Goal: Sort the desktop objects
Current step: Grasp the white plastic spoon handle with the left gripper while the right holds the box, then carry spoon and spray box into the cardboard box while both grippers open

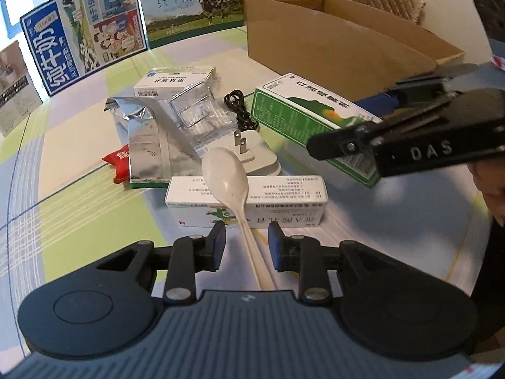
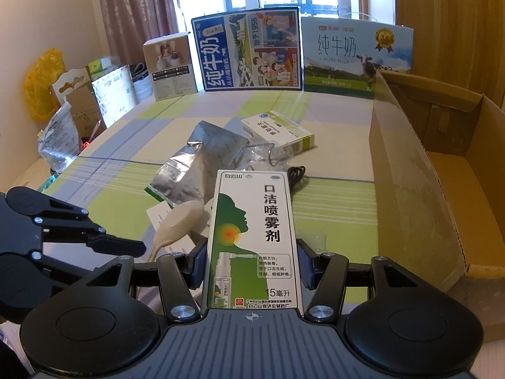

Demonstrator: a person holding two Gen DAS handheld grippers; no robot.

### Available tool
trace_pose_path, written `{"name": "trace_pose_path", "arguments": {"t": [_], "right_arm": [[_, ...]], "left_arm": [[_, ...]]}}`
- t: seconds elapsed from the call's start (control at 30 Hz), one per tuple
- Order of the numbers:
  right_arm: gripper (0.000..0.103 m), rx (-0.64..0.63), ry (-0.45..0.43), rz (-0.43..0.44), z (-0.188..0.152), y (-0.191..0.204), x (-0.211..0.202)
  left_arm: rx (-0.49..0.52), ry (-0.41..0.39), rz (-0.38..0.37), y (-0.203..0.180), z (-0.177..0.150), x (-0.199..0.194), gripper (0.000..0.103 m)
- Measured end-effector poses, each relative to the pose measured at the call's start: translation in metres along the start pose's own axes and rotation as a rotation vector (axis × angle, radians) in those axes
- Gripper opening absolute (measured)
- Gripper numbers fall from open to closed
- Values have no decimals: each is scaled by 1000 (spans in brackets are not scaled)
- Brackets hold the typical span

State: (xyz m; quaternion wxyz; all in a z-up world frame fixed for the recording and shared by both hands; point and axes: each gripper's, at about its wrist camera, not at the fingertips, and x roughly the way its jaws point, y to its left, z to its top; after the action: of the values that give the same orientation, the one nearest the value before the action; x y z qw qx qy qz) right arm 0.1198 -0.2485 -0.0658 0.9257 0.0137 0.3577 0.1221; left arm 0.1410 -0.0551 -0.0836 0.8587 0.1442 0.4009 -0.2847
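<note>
My left gripper [image 1: 247, 243] is open at the near edge, one finger on each side of the handle of a white spoon [image 1: 224, 173], without touching it. The spoon's bowl rests on a white medicine box [image 1: 284, 195]. My right gripper [image 2: 252, 262] is shut on a green and white spray box [image 2: 252, 237], with both pads pressed on its long sides. In the left wrist view that same spray box [image 1: 303, 117] lies at the right, with the right gripper's black fingers [image 1: 341, 145] around it.
A silver foil pouch [image 1: 148, 145], a red packet [image 1: 121, 162], a white charger plug [image 1: 252, 154] with black cable [image 1: 240, 110], a clear plastic case [image 1: 192, 107] and another medicine box [image 1: 170, 79] lie mid-table. An open cardboard box [image 2: 442, 173] stands right. Milk cartons [image 2: 249, 50] line the back.
</note>
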Motion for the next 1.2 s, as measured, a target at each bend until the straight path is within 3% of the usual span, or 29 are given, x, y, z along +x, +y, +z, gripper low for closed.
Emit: {"name": "trace_pose_path", "arguments": {"t": [0.13, 0.23, 0.93, 1.2], "right_arm": [[53, 4, -2, 6, 0, 1, 1], [53, 9, -2, 7, 0, 1, 2], [53, 13, -37, -5, 3, 2, -4], [53, 26, -68, -9, 12, 5, -17]], "left_arm": [[-52, 38, 4, 4, 2, 10, 24], [-101, 62, -23, 9, 1, 14, 6], [-225, -48, -46, 18, 0, -19, 5], [-253, -89, -18, 15, 13, -36, 5]]}}
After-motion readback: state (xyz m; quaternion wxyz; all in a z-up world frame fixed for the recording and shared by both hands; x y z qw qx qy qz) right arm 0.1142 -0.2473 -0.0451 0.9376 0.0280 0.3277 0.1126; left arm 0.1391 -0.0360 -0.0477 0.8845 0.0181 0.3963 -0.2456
